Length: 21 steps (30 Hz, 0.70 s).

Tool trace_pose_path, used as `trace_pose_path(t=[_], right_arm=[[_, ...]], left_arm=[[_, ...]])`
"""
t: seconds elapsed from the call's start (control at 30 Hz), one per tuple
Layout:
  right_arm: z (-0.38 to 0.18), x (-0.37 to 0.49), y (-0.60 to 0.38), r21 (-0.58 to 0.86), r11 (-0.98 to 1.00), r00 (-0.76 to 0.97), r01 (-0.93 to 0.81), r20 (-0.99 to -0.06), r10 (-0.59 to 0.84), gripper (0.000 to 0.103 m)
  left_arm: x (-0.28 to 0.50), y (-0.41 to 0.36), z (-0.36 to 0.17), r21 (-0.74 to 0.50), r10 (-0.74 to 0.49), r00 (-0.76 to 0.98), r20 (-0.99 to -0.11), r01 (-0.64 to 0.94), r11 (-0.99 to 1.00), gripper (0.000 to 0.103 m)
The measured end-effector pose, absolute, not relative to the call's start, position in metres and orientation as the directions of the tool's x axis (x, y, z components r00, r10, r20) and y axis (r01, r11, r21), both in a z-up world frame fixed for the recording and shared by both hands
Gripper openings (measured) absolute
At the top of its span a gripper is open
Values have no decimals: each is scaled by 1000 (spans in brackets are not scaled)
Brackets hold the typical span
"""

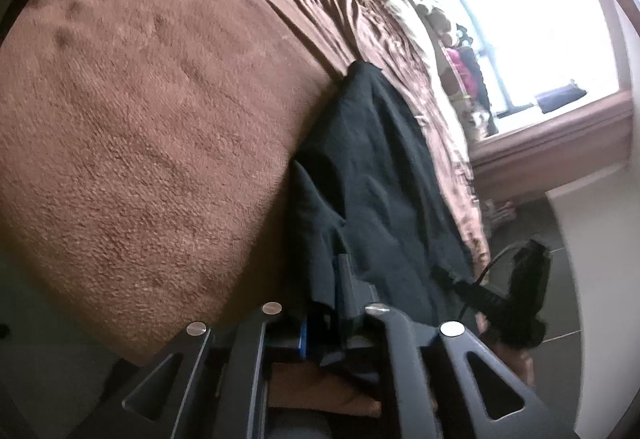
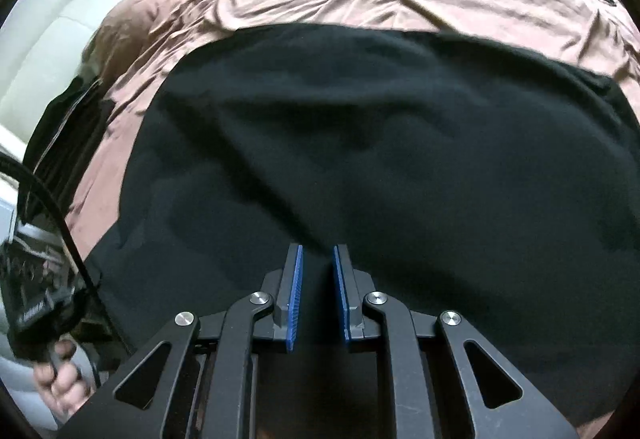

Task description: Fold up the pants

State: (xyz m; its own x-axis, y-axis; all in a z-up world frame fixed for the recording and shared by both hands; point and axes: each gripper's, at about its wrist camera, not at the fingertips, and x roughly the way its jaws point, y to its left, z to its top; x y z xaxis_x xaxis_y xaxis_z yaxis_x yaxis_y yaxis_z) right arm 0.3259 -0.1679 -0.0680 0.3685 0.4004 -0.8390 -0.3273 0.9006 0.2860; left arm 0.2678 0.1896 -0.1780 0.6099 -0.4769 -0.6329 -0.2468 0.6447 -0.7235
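Two grippers | left point(image 1: 332, 279) fabric-draped, grip unclear | right point(image 2: 318, 271) slightly parted, empty | matte black pants point(image 2: 360, 143) | terry blanket point(image 1: 140, 119)

Right hand-held gripper point(image 2: 317, 259): angled steeply downward, blue-padded fingers point(image 2: 295, 295) nearly parallel with a narrow gap between them; dark cloth lies in and under the gap, but whether the pads pinch it cannot be told.

Left hand-held gripper point(image 1: 336, 279): tilted down, one finger point(image 1: 352, 279) visible, the other hidden by dark cloth (grip unreadable).

In the right wrist view, a hand point(image 2: 56, 379) at lower left grasps the other device's handle.
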Motion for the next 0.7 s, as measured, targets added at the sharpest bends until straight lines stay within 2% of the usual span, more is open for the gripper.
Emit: trace_pose_path(t=[0.17,0.2,0.33,0.4,0.6,0.7], right_arm=[[-65,357,-156,252,915,386,-316,-847,366,13],[-65,361,-153,247,916,388,-316,-847,362,13],[-67,364,-143,228,918,394,-324,-849,350,13],[-67,367,-138,221,919,397,-327,-850,346,13],[-65,382,-140,187,933,418,-307,-855,309,13],[-65,392,-141,189,938,419,-291,-856,302,13]], left_arm=[[274,174,-162,-603,-375,601,-705,-231,764,69],[275,173,-161,-587,-363,602,-711,-226,777,73],[278,168,-156,-497,-296,592,-749,-208,843,84],[279,166,-155,-463,-274,585,-763,-201,863,92],[280,165,-158,-435,-265,567,-780,-185,882,102],[280,164,-160,-427,-265,554,-789,-185,885,102]])
